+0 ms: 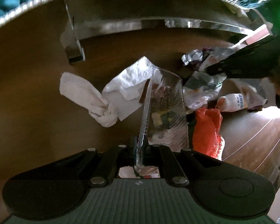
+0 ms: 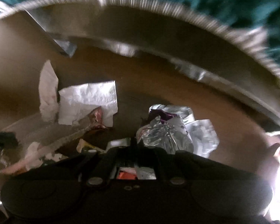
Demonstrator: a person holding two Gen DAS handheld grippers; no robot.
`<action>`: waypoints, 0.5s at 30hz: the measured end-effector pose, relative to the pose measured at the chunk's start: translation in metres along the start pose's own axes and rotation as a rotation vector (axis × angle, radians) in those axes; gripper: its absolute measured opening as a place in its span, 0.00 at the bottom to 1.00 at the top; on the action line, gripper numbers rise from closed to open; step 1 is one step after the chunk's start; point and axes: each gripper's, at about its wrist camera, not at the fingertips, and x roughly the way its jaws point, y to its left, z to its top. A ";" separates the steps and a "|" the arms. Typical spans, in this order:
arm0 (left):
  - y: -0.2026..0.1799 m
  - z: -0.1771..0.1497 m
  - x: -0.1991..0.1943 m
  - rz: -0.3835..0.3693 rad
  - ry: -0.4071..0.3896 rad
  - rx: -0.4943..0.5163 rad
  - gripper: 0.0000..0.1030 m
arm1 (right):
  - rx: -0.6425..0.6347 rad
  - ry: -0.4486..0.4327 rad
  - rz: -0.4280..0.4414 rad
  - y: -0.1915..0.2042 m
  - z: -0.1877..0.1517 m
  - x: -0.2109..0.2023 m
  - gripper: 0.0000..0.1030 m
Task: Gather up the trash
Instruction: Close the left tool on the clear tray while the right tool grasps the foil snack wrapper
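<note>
My left gripper point(image 1: 139, 149) is shut on a long clear plastic wrapper point(image 1: 162, 108) that stands up over the open cardboard box point(image 1: 37, 59). In the box lie a twisted white tissue point(image 1: 87, 97) and a creased white paper point(image 1: 127, 82). In the right wrist view, blurred, my right gripper point(image 2: 134, 143) is shut on a crinkled silver foil wrapper point(image 2: 164, 136) with a purple patch, low over the box floor. The white paper point(image 2: 87, 100) and the tissue point(image 2: 47, 91) lie to its left. The right gripper's black body point(image 1: 242, 63) shows at the right of the left wrist view.
More trash sits at the box's right side: an orange-red net bag point(image 1: 207, 130), a small white bottle point(image 1: 231, 102) and crumpled foil point(image 1: 192, 57). Silver tape runs along the box's inner seams point(image 1: 121, 26). Teal fabric point(image 2: 233, 0) lies beyond the far rim.
</note>
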 end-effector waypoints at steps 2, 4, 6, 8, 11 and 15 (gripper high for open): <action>-0.003 0.001 -0.010 0.005 -0.022 0.030 0.04 | 0.008 -0.036 0.005 -0.003 -0.005 -0.024 0.00; -0.005 0.004 -0.023 0.005 -0.048 0.063 0.04 | 0.019 -0.071 0.011 -0.006 -0.009 -0.048 0.00; -0.008 0.009 -0.039 0.007 -0.075 0.103 0.04 | 0.040 -0.101 0.019 -0.010 -0.013 -0.076 0.00; -0.013 0.014 -0.059 0.003 -0.106 0.142 0.04 | 0.054 -0.136 0.030 -0.012 -0.018 -0.106 0.00; -0.023 0.024 -0.095 0.011 -0.159 0.203 0.04 | 0.065 -0.186 0.047 -0.011 -0.023 -0.151 0.00; -0.038 0.035 -0.154 0.038 -0.247 0.270 0.04 | 0.067 -0.261 0.064 -0.008 -0.029 -0.214 0.00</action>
